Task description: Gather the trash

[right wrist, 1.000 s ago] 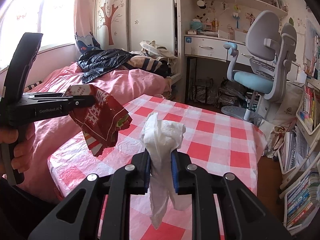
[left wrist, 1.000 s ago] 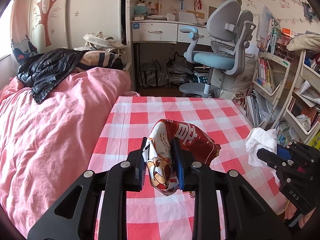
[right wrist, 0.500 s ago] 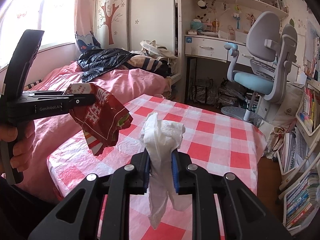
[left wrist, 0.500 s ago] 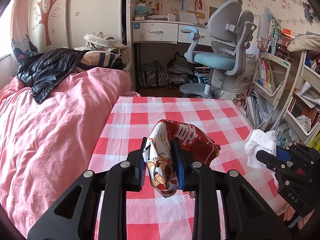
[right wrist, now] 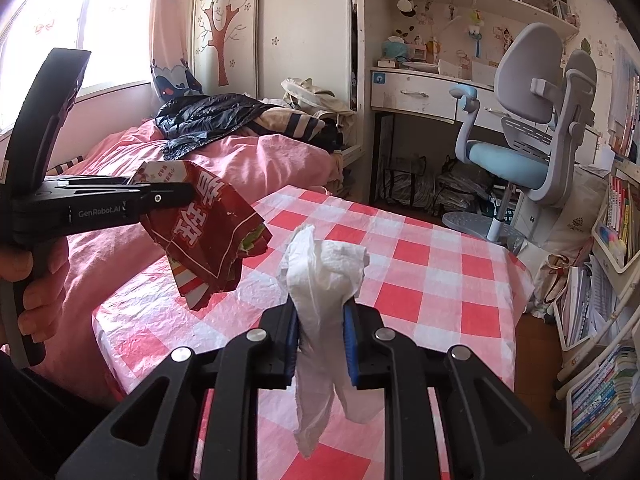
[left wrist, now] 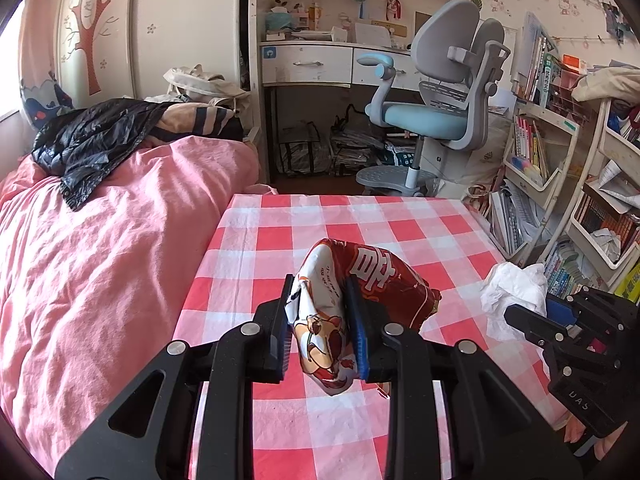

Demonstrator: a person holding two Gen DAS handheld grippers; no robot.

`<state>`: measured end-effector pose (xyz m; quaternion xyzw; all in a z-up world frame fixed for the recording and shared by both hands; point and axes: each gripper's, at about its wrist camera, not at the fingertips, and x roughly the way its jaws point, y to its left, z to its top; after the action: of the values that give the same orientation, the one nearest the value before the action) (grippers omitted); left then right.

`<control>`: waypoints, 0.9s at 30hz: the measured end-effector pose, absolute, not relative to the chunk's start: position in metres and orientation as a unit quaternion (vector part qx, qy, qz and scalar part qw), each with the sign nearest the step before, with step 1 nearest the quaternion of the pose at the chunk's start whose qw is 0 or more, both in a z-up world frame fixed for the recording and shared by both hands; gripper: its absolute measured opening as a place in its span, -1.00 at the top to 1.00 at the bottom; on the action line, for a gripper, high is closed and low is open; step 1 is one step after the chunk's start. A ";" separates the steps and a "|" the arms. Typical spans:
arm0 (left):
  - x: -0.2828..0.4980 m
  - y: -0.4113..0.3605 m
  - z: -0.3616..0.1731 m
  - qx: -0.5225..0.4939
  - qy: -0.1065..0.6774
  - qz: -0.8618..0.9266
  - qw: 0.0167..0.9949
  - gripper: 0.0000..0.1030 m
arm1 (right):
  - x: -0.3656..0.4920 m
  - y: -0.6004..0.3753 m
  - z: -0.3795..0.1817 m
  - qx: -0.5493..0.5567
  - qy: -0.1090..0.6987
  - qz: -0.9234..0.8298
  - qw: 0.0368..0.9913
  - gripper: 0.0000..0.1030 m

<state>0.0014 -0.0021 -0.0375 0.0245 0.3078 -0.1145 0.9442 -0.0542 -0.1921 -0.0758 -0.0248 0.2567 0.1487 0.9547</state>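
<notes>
Crumpled red snack wrapper point(left wrist: 360, 280), perhaps empty

"genrobot.ai" on left tongs point(right wrist: 160, 199); "uas" on right tongs point(left wrist: 532, 320).

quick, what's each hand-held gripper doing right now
Left hand-held gripper: closed on the red snack wrapper.
Right hand-held gripper: closed on the white tissue.

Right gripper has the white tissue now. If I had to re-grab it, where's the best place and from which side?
Grip the white tissue at its bunched waist, where the right gripper pinches it now, coming from the near side. That is its thickest part; the loose tails below are thin and may tear or slip.
</notes>
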 end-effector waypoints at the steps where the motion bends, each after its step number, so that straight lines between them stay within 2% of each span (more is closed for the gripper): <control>1: 0.001 -0.002 -0.037 0.024 0.307 -0.115 0.944 0.54 | -0.054 -0.192 -0.076 -0.024 0.256 0.149 0.955 0.60; 27: -0.001 -0.017 -0.038 0.035 0.308 -0.129 0.942 0.54 | -0.052 -0.195 -0.077 -0.023 0.253 0.141 0.957 0.60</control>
<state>-0.0014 -0.0175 -0.0382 0.0351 0.3080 -0.1292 0.9419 -0.0521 -0.1947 -0.0773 -0.0230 0.2526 0.1405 0.9570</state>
